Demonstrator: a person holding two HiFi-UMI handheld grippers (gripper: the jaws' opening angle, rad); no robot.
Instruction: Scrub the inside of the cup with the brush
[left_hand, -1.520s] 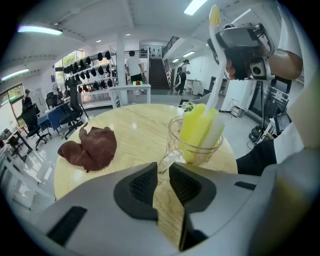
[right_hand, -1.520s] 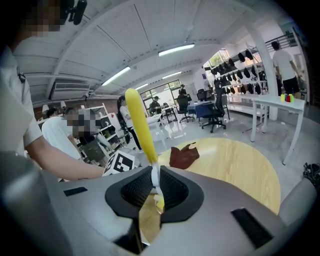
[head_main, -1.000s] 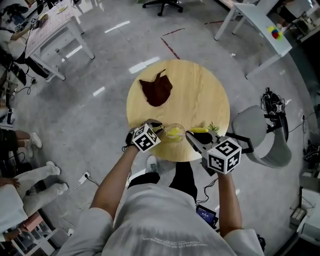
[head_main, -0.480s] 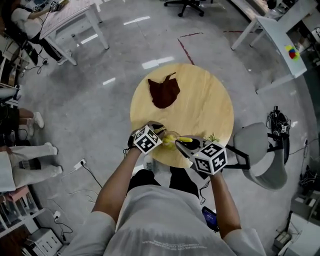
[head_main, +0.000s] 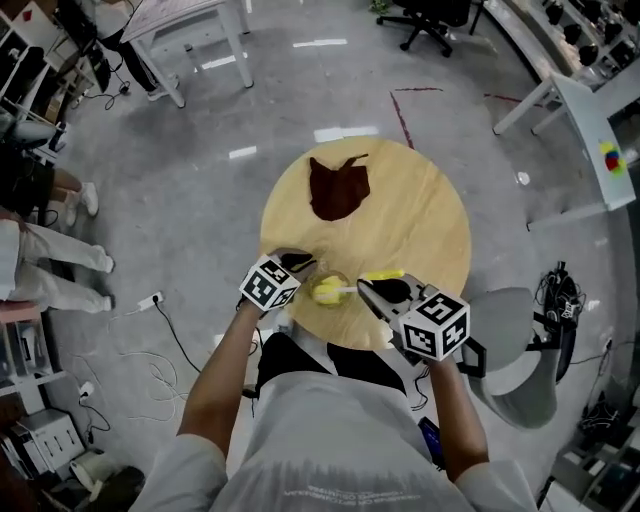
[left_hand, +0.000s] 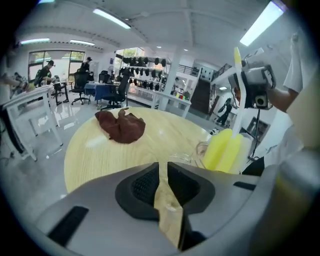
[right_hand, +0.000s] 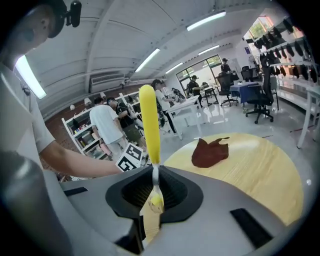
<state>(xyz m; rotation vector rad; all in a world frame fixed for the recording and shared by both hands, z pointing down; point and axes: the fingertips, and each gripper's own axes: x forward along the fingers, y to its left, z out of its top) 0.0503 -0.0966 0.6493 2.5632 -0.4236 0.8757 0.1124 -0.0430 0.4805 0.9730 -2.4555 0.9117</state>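
One round surface (head_main: 420, 220) of pale, straight-grained wood carries three things: one cup, one brush and one cloth.

The cup (head_main: 343, 282) is clear glass with a loop handle, which shows in the left gripper view (left_hand: 200, 149). It stands at the near edge of the surface, between the two tools. The single brush (head_main: 350, 290) has a thin pale stem. At one end is a soft yellow head in plump lobes (left_hand: 225, 150), which sits inside the cup. At the other end is a smooth yellow handle (right_hand: 149, 125).

The one cloth (head_main: 338, 188) is dark reddish brown and crumpled into an uneven heap. It lies toward the far side, well apart from the cup.

There are two tools, each grey with black ribbed pads and each carrying one cube with black-and-white square markers (head_main: 270, 283) (head_main: 434, 325).

The left tool (head_main: 303, 264) reaches in from the left. Its jaws have just been closing and now stand almost together with only a narrow slit between them (left_hand: 163, 167). The cup's glass rim meets their tips, and they appear to pinch it.

The right tool (head_main: 368, 290) comes in from the near right. Its jaws are clamped on the brush's thin stem (right_hand: 155, 172), and the yellow handle rises beyond them.

One grey chair (head_main: 515, 350) stands on the floor to the near right of the surface.
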